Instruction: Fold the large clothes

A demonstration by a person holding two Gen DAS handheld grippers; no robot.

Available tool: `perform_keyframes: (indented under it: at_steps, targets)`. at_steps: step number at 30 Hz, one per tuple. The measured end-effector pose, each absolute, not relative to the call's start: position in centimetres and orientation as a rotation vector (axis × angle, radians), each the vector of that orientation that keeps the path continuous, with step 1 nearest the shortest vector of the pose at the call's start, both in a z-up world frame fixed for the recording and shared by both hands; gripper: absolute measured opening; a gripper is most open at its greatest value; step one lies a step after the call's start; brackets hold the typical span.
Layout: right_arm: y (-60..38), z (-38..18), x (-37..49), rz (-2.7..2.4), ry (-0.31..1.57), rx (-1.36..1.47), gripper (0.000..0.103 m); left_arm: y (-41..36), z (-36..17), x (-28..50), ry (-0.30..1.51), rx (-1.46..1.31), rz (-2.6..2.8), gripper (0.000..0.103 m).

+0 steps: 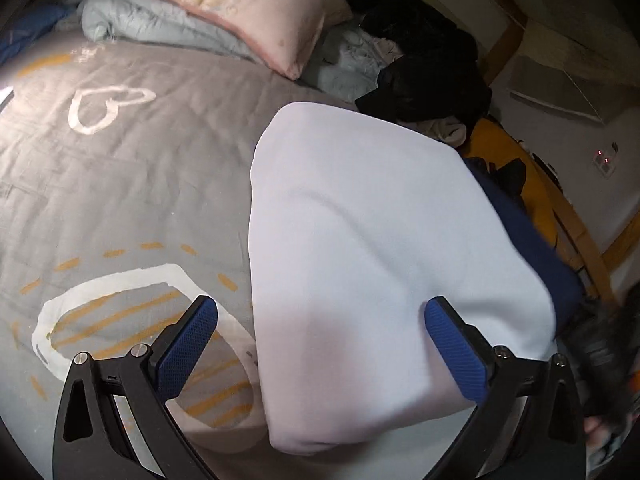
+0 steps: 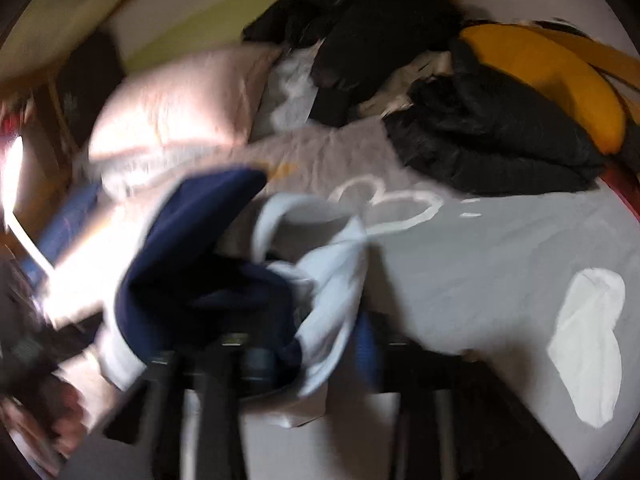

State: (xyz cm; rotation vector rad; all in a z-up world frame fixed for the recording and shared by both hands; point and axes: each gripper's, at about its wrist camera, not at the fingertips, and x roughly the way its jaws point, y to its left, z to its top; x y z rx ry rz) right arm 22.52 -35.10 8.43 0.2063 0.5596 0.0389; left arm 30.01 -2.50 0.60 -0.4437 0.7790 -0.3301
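1. While spread over the right half of the bed (image 1: 132, 168), lies soft and limp: white-and-navy garment (image 1: 380, 232); likely light, best pinched at a hem or corner.
2. Left claw (image 1: 320, 344): wide apart, near edge of the cloth between its fingers, nothing gripped.
3. Right claw (image 2: 320, 344): blurred, bunched cloth over it; cannot tell its state.
4. Seen sharply from the left only: smooth white panel. Seen from the right only: the navy part crumpled, dark clothes pile (image 2: 492, 148) far behind.

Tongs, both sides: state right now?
Left tongs: open, holding nothing; white garment lies between the fingers.
Right tongs: blurred; navy-and-white garment bunched at them, grip cannot be told.
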Motion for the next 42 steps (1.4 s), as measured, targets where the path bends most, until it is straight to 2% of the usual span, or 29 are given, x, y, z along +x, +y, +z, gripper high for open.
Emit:
perform_keyframes:
  at_steps: [2,3,4,7,11,16,18,22,24,26,28,31,33,36,42]
  targets:
    - [-34.0,10.3,21.1,0.028,0.428,0.141,0.078,-2.3,0.4,30.0,0.782,-0.455,-0.335,0.103]
    - [-33.2,11.3,20.4,0.059,0.369,0.114,0.095,-2.2,0.3,30.0,0.785,-0.46,-0.344,0.103]
    - [-32.7,11.8,20.3,0.11,0.352,0.112,0.103,-2.1,0.3,29.9,0.785,-0.458,-0.348,0.103]
    - [-30.9,11.8,20.5,0.23,0.378,0.13,0.103,-2.2,0.7,29.3,0.761,-0.411,-0.334,0.103]
    - [-30.0,8.6,23.3,0.145,0.569,0.068,0.103,-2.9,1.8,28.7,0.714,-0.355,-0.329,0.103]
    - [-35.4,3.7,26.1,0.316,0.85,0.512,0.103,-2.6,3.2,28.4,0.649,-0.328,-0.317,0.103]
    - [-36.7,2.3,26.6,0.38,0.906,0.62,0.103,-2.0,2.7,29.3,0.698,-0.392,-0.367,0.103]
    - [-35.5,2.0,27.3,0.437,0.871,0.523,0.103,-1.2,-0.1,31.7,0.855,-0.558,-0.435,0.103]
    - [-35.4,1.0,28.5,0.487,0.898,0.588,0.103,-0.3,-2.3,32.7,0.923,-0.719,-0.508,0.103]
    - [-35.5,0.1,29.4,0.525,0.917,0.636,0.103,0.0,-3.0,33.1,0.933,-0.748,-0.537,0.103]
    - [-34.9,0.2,29.1,0.521,0.903,0.622,0.1,-0.4,-2.8,33.0,0.929,-0.722,-0.545,0.102]
    - [-34.1,1.5,27.9,0.5,0.82,0.544,0.082,-1.0,-2.0,32.6,0.896,-0.697,-0.534,0.083]
    - [-33.6,2.4,27.7,0.502,0.786,0.496,0.069,-1.2,-0.2,31.8,0.832,-0.61,-0.538,0.063]
    - [-33.5,4.2,27.3,0.514,0.751,0.48,0.064,-1.6,2.7,30.5,0.752,-0.529,-0.562,0.058]
    - [-34.9,10.2,25.4,0.492,0.621,0.399,0.061,-4.1,8.6,28.9,0.63,-0.458,-0.621,0.058]
